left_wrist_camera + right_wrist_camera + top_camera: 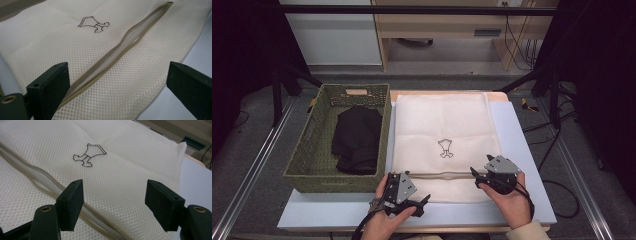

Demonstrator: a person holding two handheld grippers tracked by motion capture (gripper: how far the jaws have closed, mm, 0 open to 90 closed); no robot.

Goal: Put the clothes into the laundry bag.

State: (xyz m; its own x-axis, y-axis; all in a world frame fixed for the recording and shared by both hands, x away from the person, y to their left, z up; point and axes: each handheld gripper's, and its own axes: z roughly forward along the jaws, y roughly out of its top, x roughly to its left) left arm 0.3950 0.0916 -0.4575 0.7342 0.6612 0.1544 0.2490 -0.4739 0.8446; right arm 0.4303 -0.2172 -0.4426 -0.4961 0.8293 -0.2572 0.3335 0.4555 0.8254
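While both jaws stand wide, cream mesh laundry bag (442, 131) lies flat, zip (117, 51) parted, dog outline stitched

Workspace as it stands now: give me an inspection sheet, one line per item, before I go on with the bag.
Surface: pale blue-white table top, bare at its right and near edges.
Job's things: cream mesh laundry bag lies flat, small dog outline stitched on it; its tan zipper seam gapes slightly.
Clutter: green woven basket left of the bag, holding a black folded garment.
Grippers: left gripper open over the zipper's end; right gripper open over the seam; neither pinches the mesh.
Cables: black gripper cable trails by the right hand; more cables on the floor at right.
Surroundings: black frame bars, grey floor, wooden furniture behind.
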